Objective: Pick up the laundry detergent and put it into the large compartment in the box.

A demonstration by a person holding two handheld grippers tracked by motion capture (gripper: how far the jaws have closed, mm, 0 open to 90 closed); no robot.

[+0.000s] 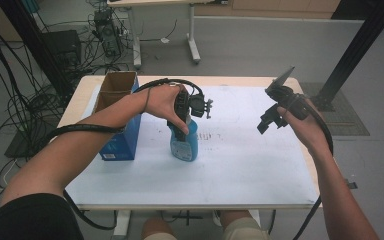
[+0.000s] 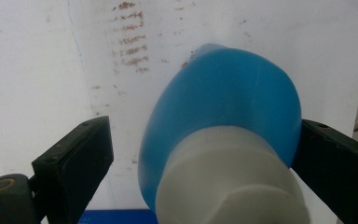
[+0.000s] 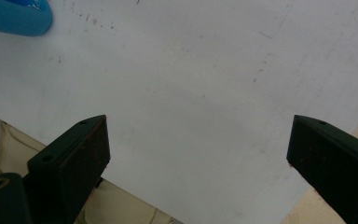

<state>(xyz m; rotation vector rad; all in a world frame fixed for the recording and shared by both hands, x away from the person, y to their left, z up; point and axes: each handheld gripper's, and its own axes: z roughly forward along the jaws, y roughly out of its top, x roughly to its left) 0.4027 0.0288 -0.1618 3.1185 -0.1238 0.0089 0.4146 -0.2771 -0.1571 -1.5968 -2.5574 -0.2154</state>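
A blue bottle (image 1: 184, 143) stands upright near the middle of the white-covered table (image 1: 245, 170). My left gripper (image 1: 182, 114) comes down over its top. In the left gripper view the bottle (image 2: 228, 98) and its white cap (image 2: 228, 186) sit between the open jaws; the left jaw stands clear of it and the right jaw is at its side. My right gripper (image 1: 266, 123) hangs in the air over the table's right part, open and holding nothing (image 3: 198, 123). The bottle's base (image 3: 14, 18) shows at that view's top left corner.
An open blue cardboard box (image 1: 120, 127) stands at the table's left, close to the left forearm. Faint reddish marks (image 2: 130, 42) stain the white sheet. Cables (image 1: 15, 105) and a computer case (image 1: 106, 32) lie on the floor behind; a black post (image 1: 355, 50) rises at right.
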